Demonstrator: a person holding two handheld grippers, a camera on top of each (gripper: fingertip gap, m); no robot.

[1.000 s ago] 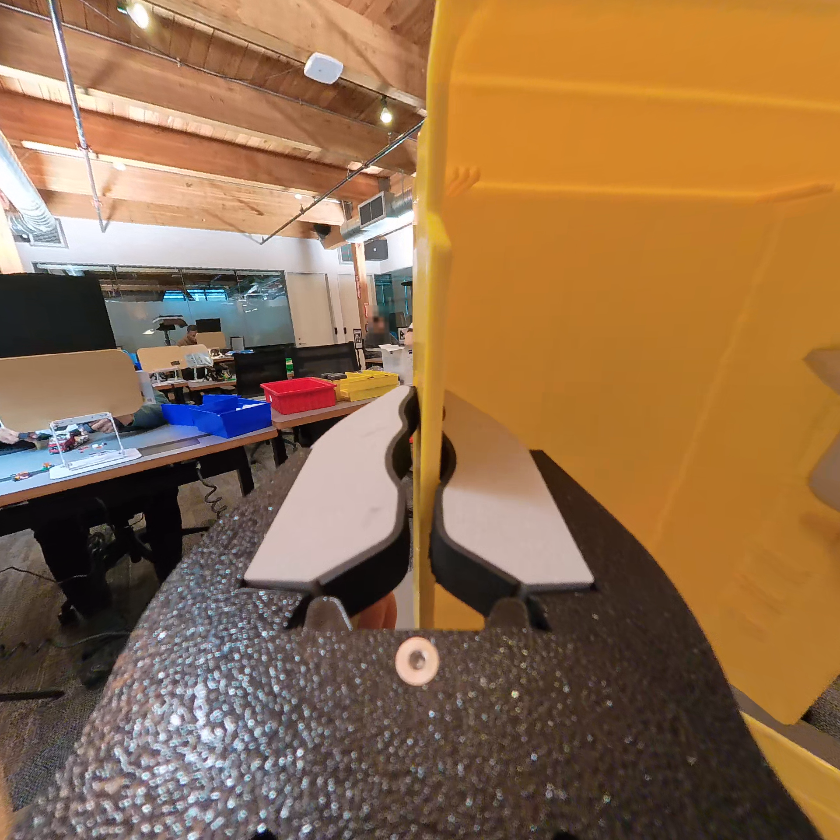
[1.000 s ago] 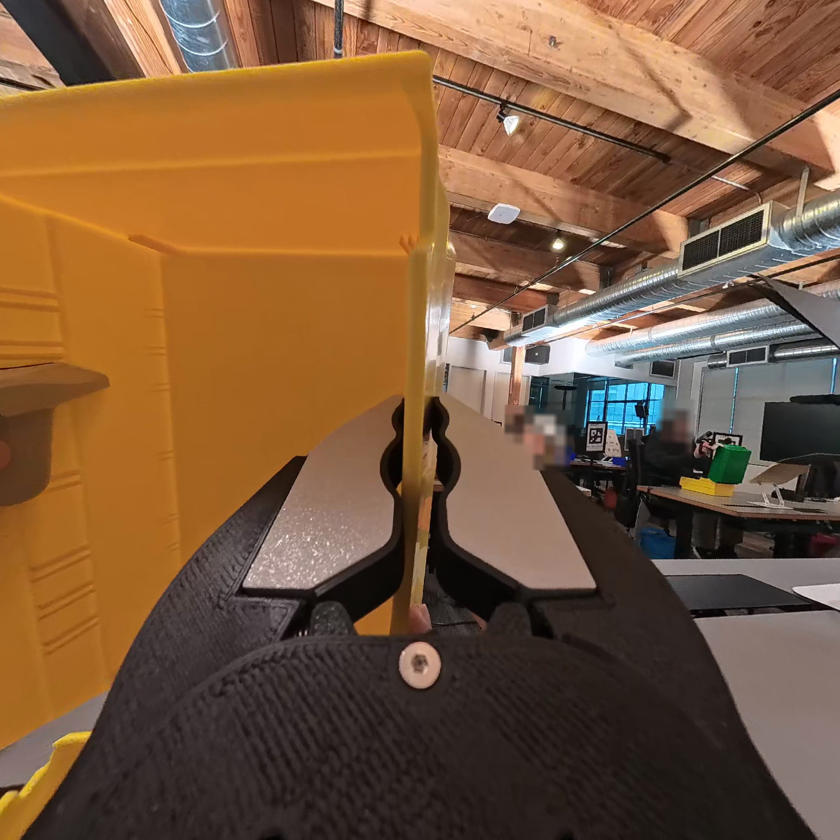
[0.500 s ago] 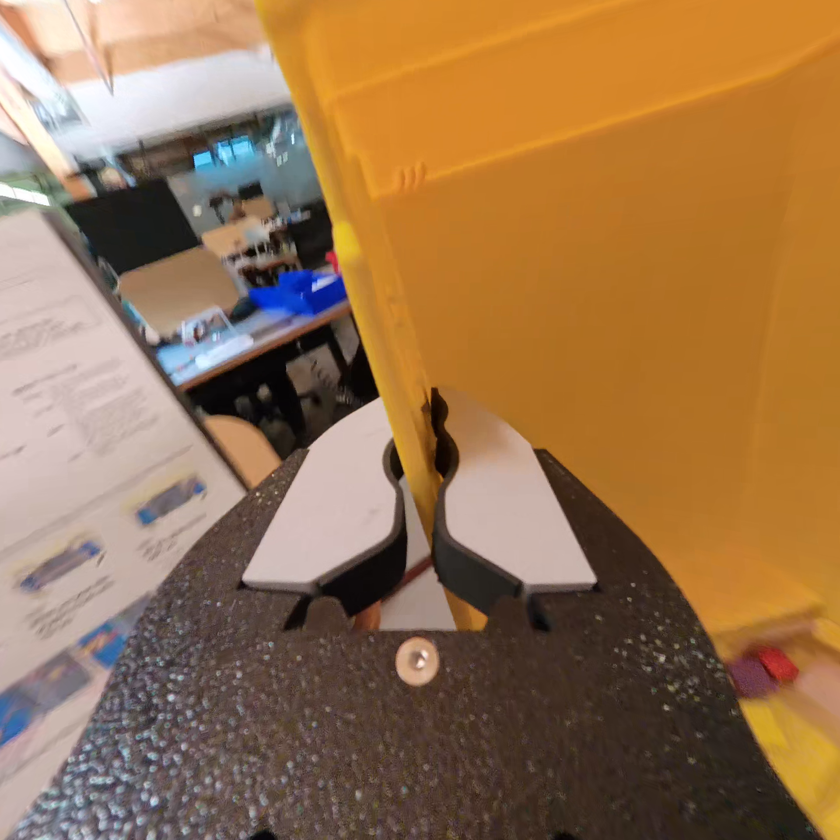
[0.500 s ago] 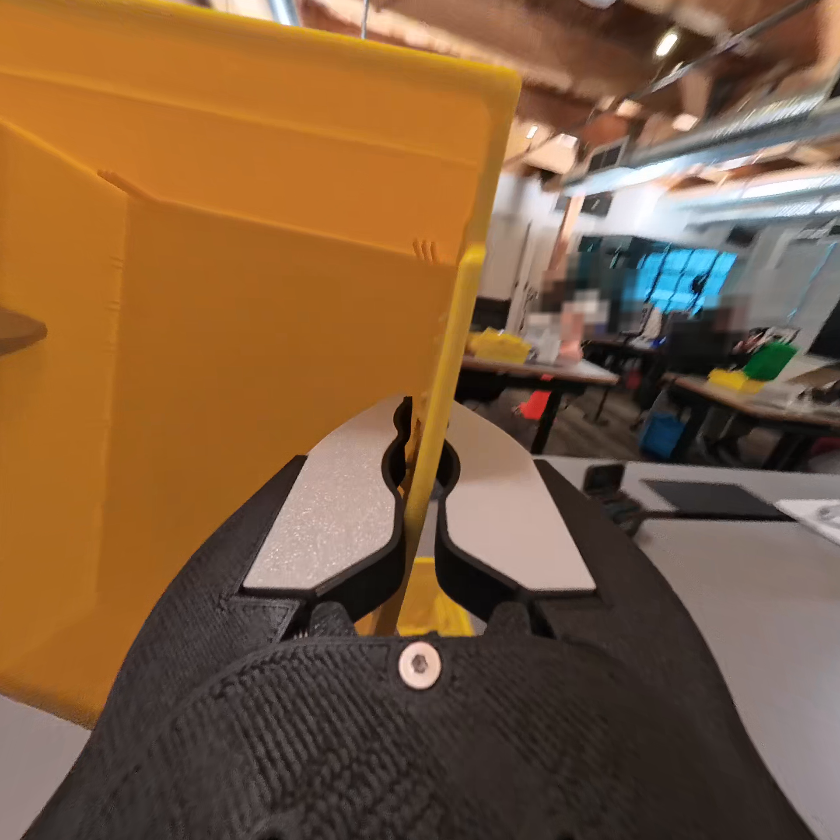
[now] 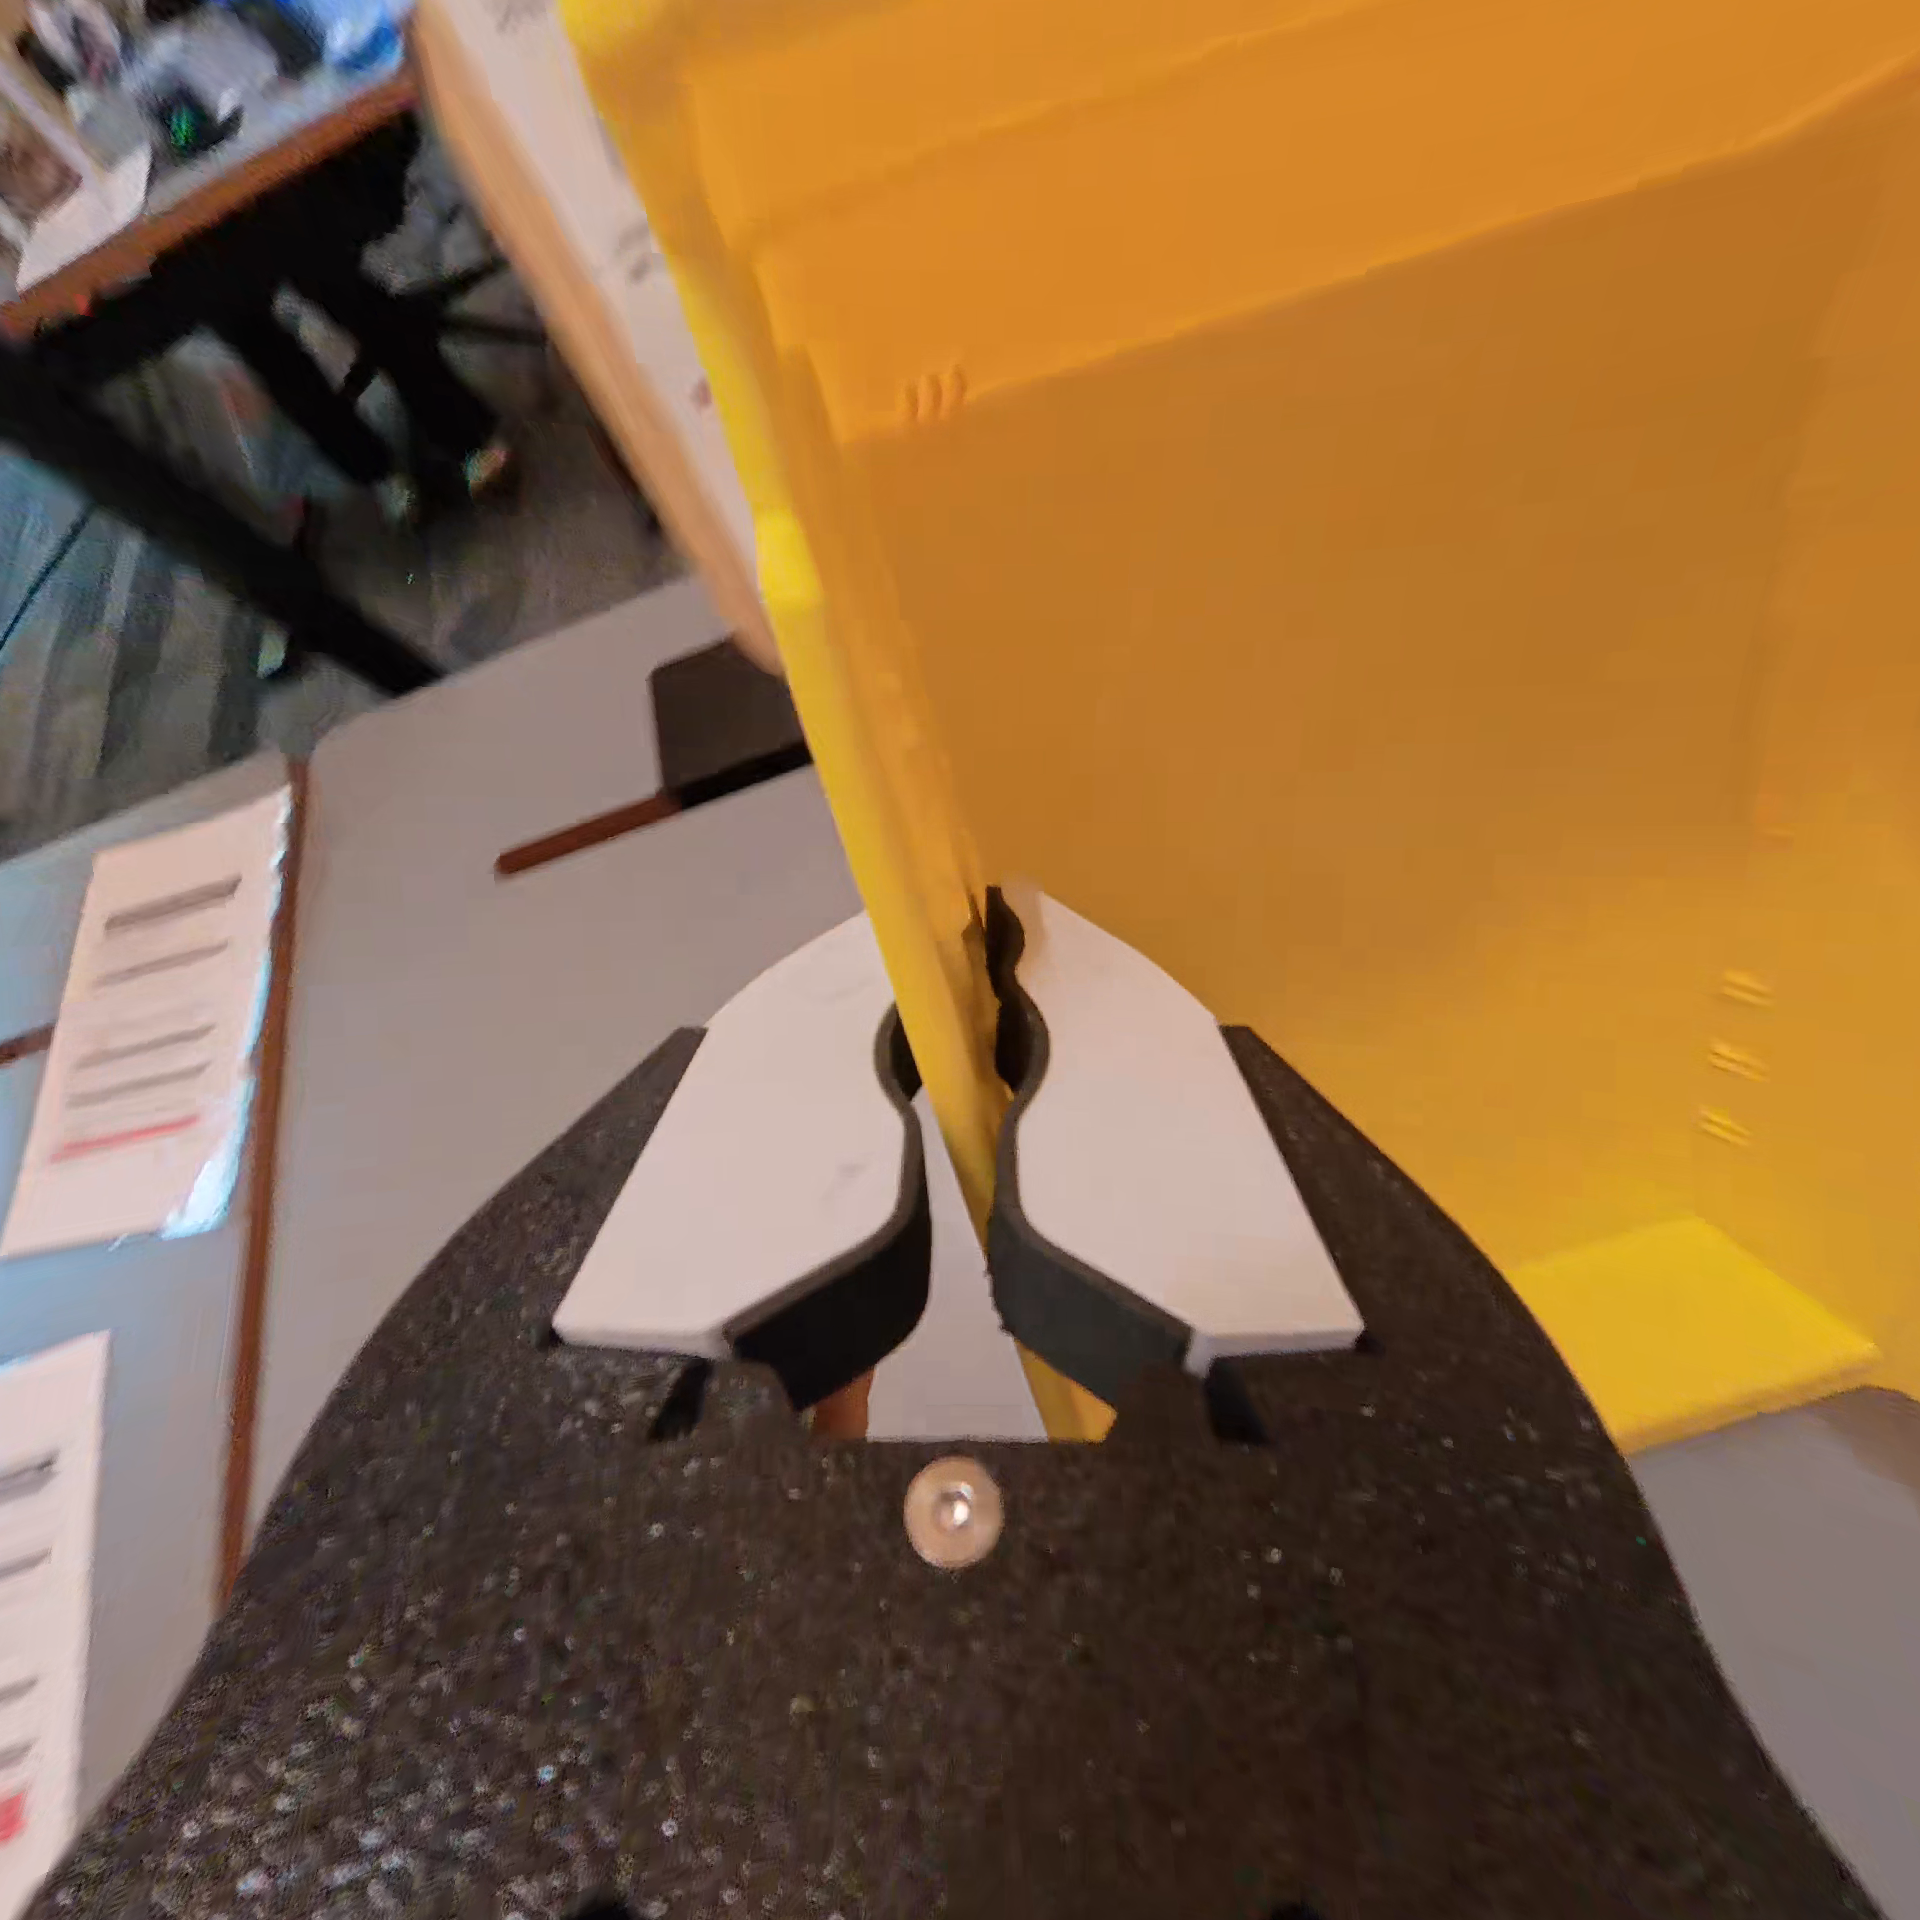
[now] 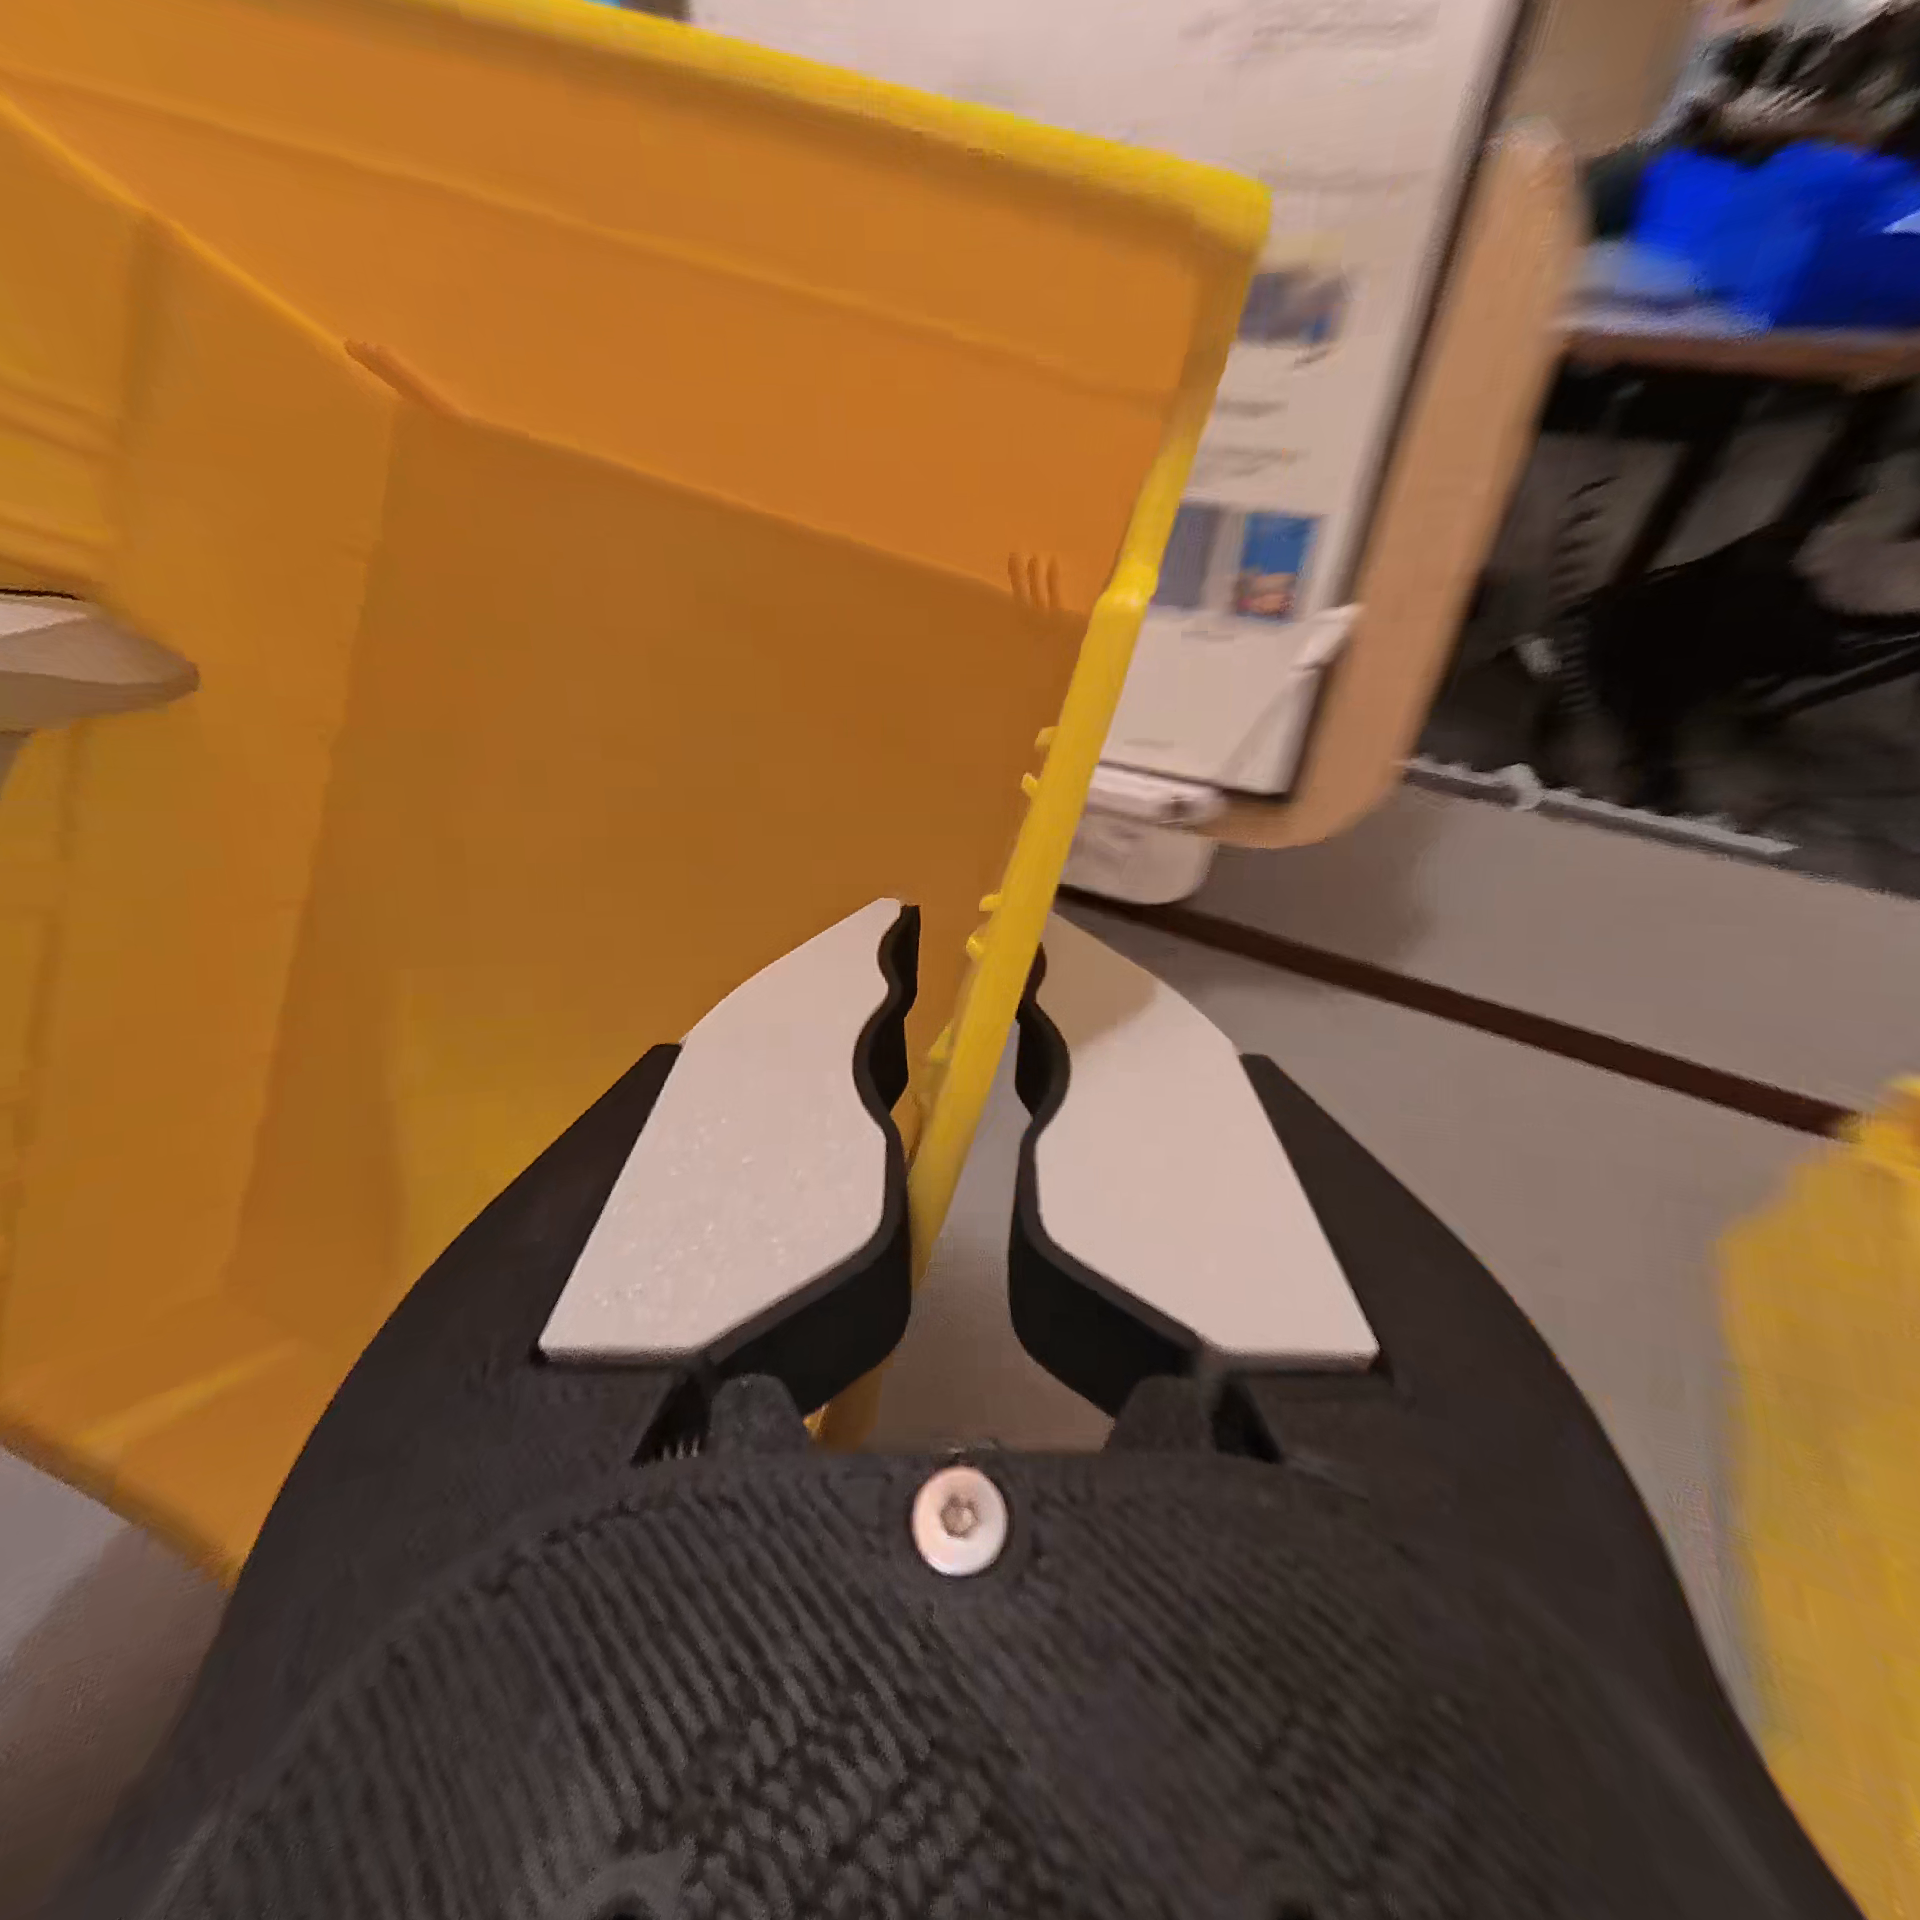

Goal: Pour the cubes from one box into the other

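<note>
On the far left we see white papers (image 5: pixel 156 1018) lying on the grey table (image 5: pixel 468 935). A small black thing (image 5: pixel 717 717) sits farther away on that table, just beside the box. It is too blurry to say what it is.

Next comes our left claw (image 5: pixel 982 935). Its two fingers are pressed together on the left wall of the yellow box (image 5: pixel 1351 623), so the thin wall is pinched between them. The box is tipped up, and its open side faces us. It fills the right half of the left wrist view.

In the right wrist view the same yellow box (image 6: pixel 623 727) fills the left side. A grey finger (image 6: pixel 73 665) of the left claw pokes in at the left edge. Our right claw (image 6: pixel 971 935) holds the right wall of the box. The wall leans between the two fingers and touches both of them, though the tips stand a little apart.

Behind the box a board with papers (image 6: pixel 1299 416) stands at the far end of the table (image 6: pixel 1455 1091). At the right edge, near us, we see a blurry bit of another yellow box (image 6: pixel 1818 1455).
</note>
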